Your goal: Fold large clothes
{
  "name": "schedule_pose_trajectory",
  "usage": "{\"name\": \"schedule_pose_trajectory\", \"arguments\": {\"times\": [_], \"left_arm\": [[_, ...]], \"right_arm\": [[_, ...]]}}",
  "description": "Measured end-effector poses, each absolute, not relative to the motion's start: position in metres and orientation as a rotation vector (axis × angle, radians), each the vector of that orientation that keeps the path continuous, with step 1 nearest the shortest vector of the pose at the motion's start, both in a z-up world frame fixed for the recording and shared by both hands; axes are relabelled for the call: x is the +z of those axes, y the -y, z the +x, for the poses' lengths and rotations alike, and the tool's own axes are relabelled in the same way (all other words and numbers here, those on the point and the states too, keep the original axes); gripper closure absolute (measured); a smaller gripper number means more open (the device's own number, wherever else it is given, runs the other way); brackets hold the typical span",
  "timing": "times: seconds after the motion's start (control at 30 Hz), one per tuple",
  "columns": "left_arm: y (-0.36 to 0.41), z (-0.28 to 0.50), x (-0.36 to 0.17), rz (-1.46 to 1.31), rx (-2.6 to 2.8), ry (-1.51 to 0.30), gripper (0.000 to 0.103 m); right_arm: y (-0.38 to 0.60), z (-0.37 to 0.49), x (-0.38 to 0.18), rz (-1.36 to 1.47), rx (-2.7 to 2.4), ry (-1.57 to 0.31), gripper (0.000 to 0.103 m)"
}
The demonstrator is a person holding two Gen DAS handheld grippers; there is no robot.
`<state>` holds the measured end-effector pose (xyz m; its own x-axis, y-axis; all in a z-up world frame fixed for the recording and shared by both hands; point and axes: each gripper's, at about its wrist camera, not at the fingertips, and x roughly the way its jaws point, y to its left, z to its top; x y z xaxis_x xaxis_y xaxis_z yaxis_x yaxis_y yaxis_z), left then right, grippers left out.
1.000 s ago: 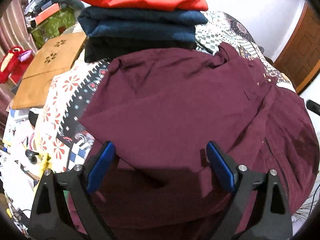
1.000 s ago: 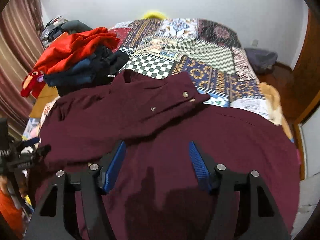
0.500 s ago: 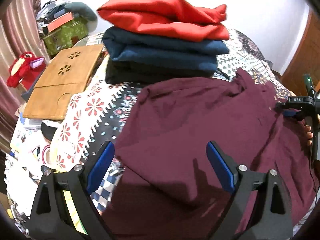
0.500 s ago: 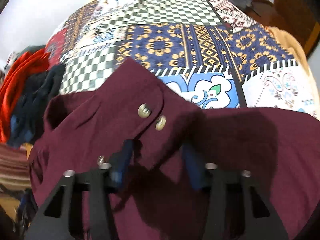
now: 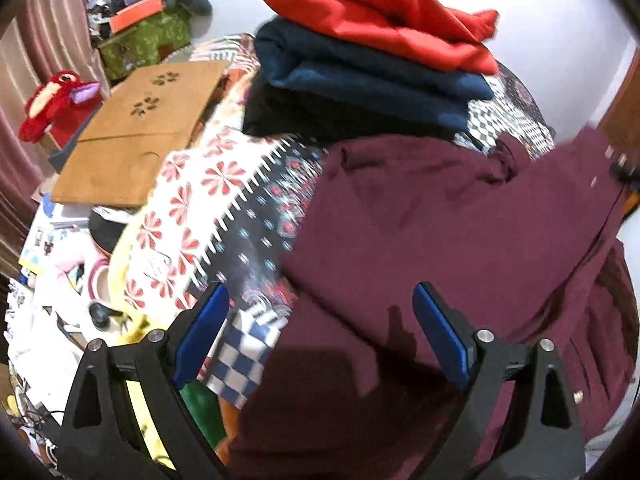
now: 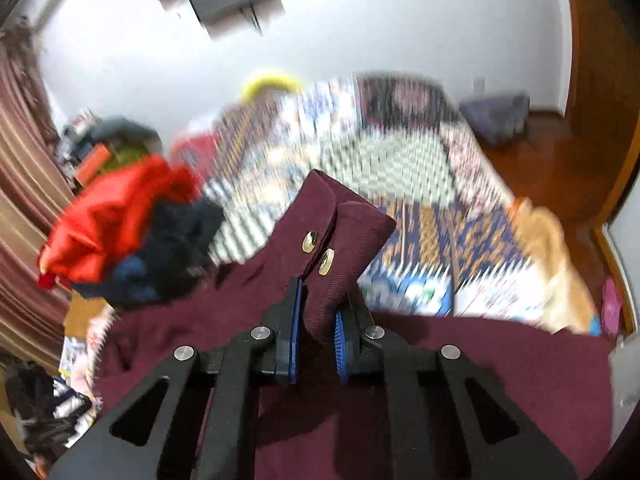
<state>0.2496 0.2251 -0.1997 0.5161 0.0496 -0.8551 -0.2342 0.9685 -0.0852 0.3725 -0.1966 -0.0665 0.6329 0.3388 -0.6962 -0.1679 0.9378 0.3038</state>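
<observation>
Left to right in the left wrist view: a red plush toy [image 5: 56, 100] by the curtain, a wooden lap desk [image 5: 140, 136] w/ flower cut-outs, then the patchwork bedspread [image 5: 208, 208], then a stack of folded clothes [image 5: 372, 64] (red on top, navy under it, sth black at the bottom), and the maroon shirt [image 5: 460, 232] spread over the right half of the bed.

Left gripper [image 5: 320, 320]: jaws spread wide, holding nothing, hovering over the shirt's near-left edge where it meets the bedspread.

Right gripper [image 6: 316, 320]: blue pads pressed together on the shirt's cuff [image 6: 336, 236], pinching it just below the two metal snaps [image 6: 318, 250]. Cuff is lifted off the bed and stands above the jaws; rest of the sleeve trails down to the body of the shirt. Right wrist view is heavily motion-blurred, so the arm is prob. swinging fast.

Risks from here, as judgement:
- Grip sits near the cuff's end, on a small bite of fabric; a fast swing could pull it out of the pads, and the sleeve would drop short of the fold line.
- Body of the shirt isn't pinned by anything; drag from the sleeve may shift or wrinkle it.
- Stack of folded clothes is just beside the shirt's far edge; a wide sweep could topple it.
</observation>
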Motion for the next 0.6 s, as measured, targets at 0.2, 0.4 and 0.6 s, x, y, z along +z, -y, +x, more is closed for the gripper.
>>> {"name": "schedule_pose_trajectory", "arguments": {"times": [0.2, 0.4, 0.6], "left_arm": [[-0.185, 0.238, -0.208, -0.179, 0.068, -1.051, 0.010], [-0.150, 0.223, -0.217, -0.102, 0.030, -1.067, 0.010], [-0.144, 0.207, -0.228, -0.071, 0.059, -1.061, 0.008]], "right_arm": [[0.225, 0.336, -0.020, 0.186, 0.229, -0.673, 0.090], [0.253, 0.315, -0.050, 0.165, 0.134, -0.725, 0.090], [0.286, 0.290, -0.092, 0.228, 0.071, -0.817, 0.090]]}}
